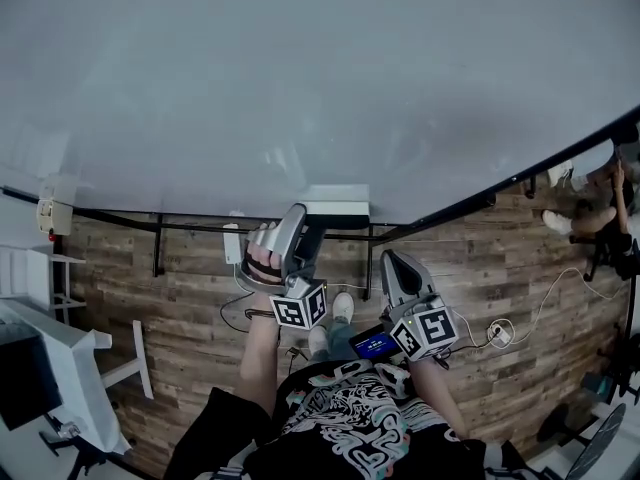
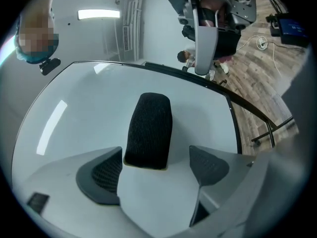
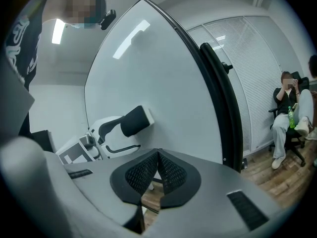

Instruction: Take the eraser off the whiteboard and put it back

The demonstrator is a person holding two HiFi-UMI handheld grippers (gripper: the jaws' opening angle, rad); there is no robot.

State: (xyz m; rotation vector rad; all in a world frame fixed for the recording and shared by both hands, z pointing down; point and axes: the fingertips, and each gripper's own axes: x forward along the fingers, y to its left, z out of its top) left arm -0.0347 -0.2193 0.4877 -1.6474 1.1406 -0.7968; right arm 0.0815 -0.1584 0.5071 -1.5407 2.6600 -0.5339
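Left claw (image 2: 156,156) jaws apart, not gripping; eraser (image 2: 148,128) between them on whiteboard (image 2: 74,113), nearer 9 o'clock jaw. Risk: that jaw could nudge eraser, sliding it off. Right claw (image 3: 157,171) together, empty.

This is looking like an office or meeting room: a large whiteboard (image 1: 320,88) is standing on a dark frame over a wood-plank floor (image 1: 480,268), vertical blinds (image 3: 257,68) are hanging along the far glazed wall, a person (image 3: 286,108) is sitting there on a wheeled office chair (image 3: 296,155), a long ceiling light (image 2: 99,14) is glowing overhead, and a white cable (image 2: 261,43) is lying loose on the planks
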